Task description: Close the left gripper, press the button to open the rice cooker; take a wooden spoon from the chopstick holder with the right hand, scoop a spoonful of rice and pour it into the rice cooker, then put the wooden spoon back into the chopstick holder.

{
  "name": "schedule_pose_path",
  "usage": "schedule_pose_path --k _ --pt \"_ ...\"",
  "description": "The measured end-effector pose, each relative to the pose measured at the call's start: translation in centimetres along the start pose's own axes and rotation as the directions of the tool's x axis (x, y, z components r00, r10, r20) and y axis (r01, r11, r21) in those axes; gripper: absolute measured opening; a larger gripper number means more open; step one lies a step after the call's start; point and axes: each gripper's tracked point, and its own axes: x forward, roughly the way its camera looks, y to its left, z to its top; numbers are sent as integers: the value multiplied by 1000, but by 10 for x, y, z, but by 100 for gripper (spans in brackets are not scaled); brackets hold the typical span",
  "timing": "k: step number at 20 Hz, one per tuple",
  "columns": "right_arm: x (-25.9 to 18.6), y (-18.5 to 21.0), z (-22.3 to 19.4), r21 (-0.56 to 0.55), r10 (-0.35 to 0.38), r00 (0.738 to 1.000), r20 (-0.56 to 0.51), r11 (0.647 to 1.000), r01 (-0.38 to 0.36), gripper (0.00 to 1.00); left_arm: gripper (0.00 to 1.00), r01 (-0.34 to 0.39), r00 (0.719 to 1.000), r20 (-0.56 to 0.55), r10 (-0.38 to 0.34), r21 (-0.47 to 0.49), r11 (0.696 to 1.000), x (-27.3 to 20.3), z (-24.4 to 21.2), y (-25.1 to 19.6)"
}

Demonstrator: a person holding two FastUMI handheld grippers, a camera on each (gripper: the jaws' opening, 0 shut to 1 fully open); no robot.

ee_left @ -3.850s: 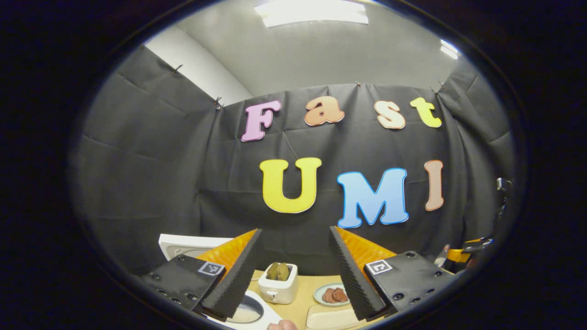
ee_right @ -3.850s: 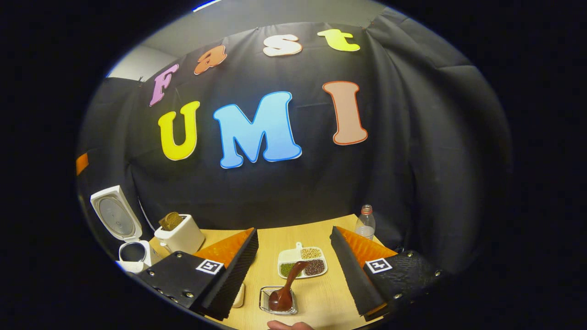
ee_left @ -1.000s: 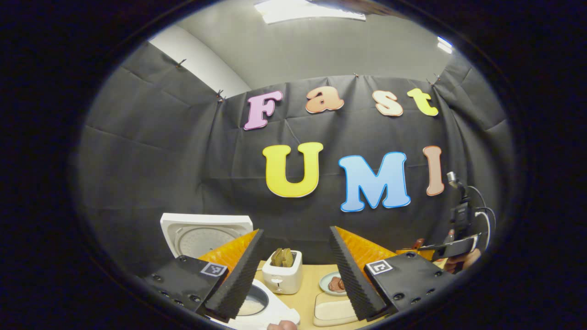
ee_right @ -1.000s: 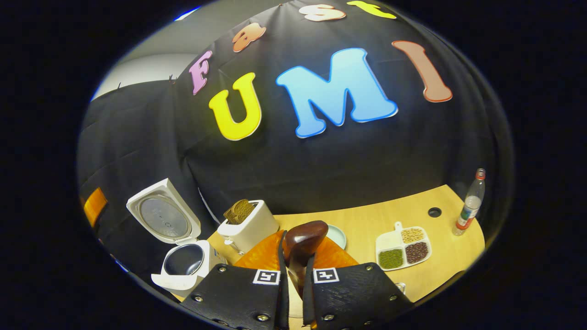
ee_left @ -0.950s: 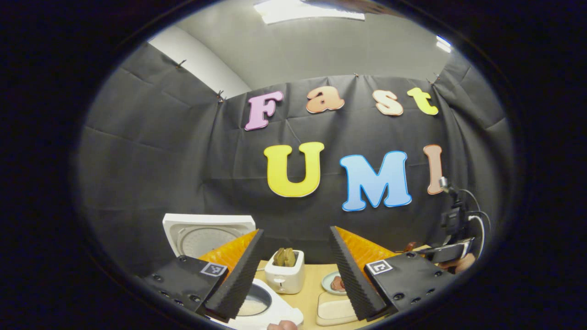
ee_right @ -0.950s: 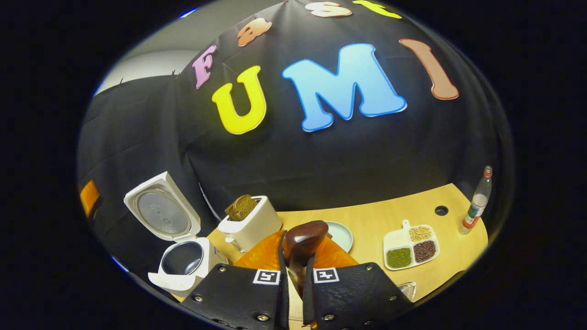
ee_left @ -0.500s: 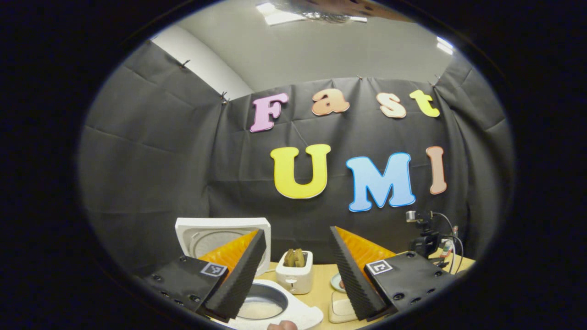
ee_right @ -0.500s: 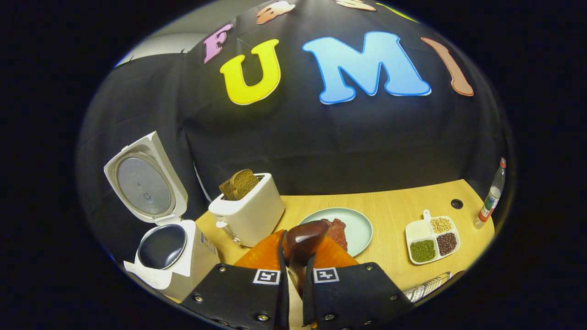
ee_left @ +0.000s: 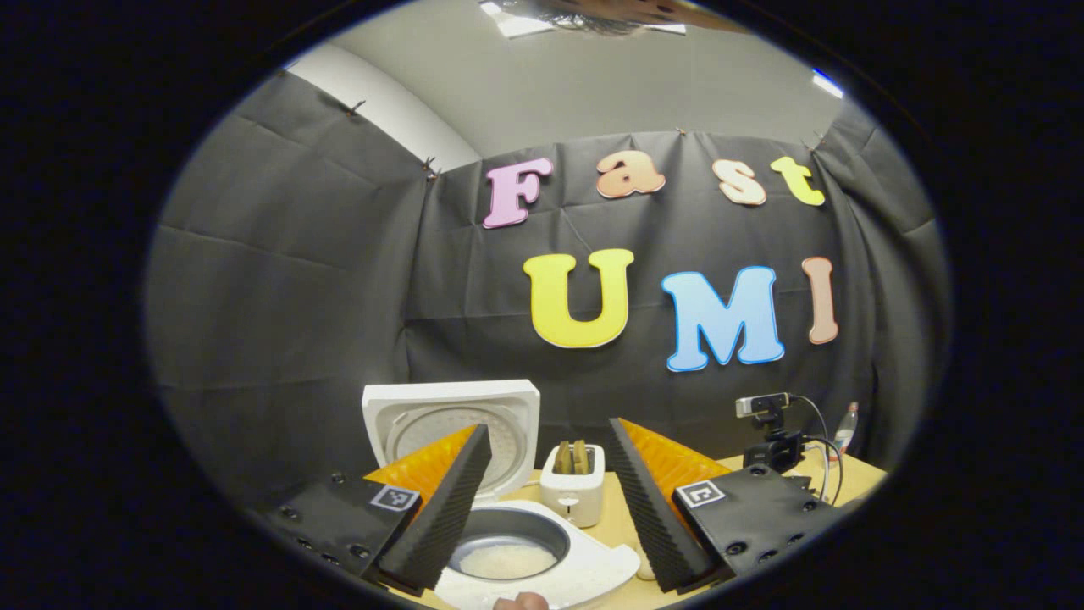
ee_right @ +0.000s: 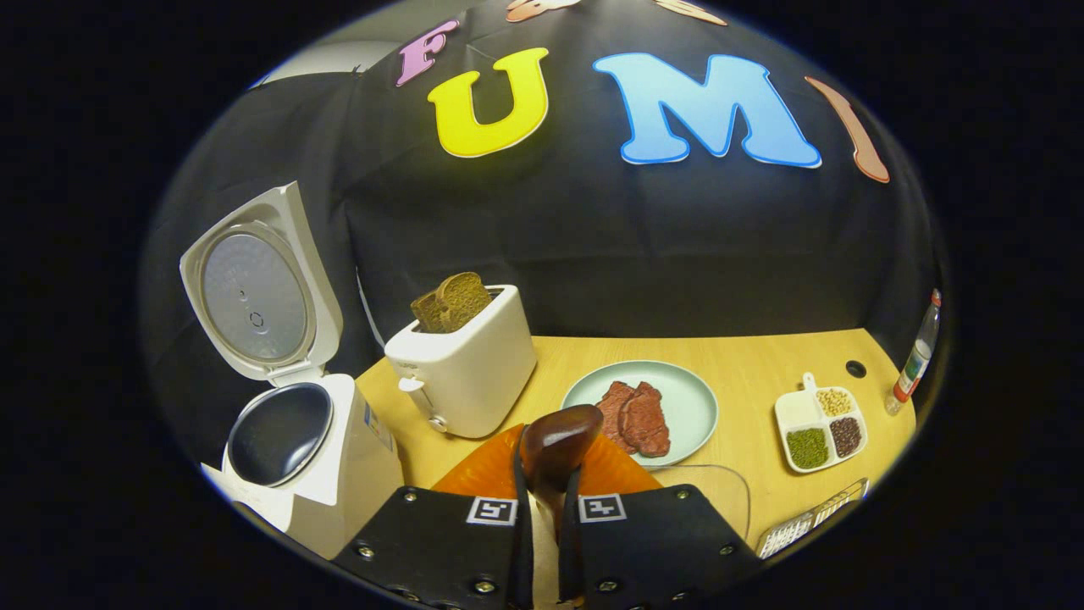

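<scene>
The rice cooker [ee_right: 292, 449] stands at the table's [ee_right: 762, 356] left edge, lid up, with rice in its pot in the left gripper view. The left gripper [ee_left: 549, 496] is spread wide above it. The right gripper [ee_right: 542, 508] pinches the wooden spoon [ee_right: 555, 445] near the toaster [ee_right: 461, 373] and the plate [ee_right: 690, 402] of meat.

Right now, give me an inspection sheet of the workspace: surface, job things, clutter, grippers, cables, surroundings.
Surface: wooden table.
Job's things: rice cooker lid up, white grains in its pot in the left gripper view; wooden spoon gripped.
Clutter: toaster holding bread; plate with meat; divided dish of beans; bottle; wire rack.
Grippers: left gripper open above the cooker; right gripper shut on the spoon.
Cables: leads from a small camera.
Surroundings: black cloth wall.
</scene>
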Motion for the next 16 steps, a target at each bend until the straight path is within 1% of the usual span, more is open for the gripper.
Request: schedule_pose_path --k 2,5,7,9,10,11,12,13,15,16 --pt "-1 2 -1 50 8 1000 -2 999 -8 12 99 -6 1000 0 6 -8 1000 -2 0 4" --pt "-4 -11 -1 194 17 1000 -6 981 -16 12 99 -11 1000 -2 11 -5 1000 -4 -1 9" --pt "-8 -25 -3 327 18 1000 -8 945 -14 12 99 -9 1000 -4 9 -1 1000 -5 -1 9" --pt "-15 -38 0 442 21 1000 2 897 -20 12 99 -1 1000 -5 2 3 1000 -5 0 4" --pt "-20 -46 1 473 11 1000 9 881 -14 12 99 4 1000 -4 -4 7 1000 -4 1 2" --pt "-24 -55 4 483 -2 1000 17 876 -6 12 99 9 1000 -4 -9 12 1000 -3 3 -1" --pt "-29 -61 8 488 -8 1000 26 873 -6 12 96 15 1000 -2 -14 18 1000 -3 5 -4" --pt "-34 -64 13 499 -3 999 34 866 -14 12 94 20 1000 3 -20 24 1000 -4 8 -8" --pt "-42 -67 24 543 24 998 54 838 -49 12 90 28 999 15 -28 32 999 -5 15 -14" --pt "-48 -69 34 567 32 997 72 821 -68 12 93 33 999 16 -33 27 999 -4 15 -17"
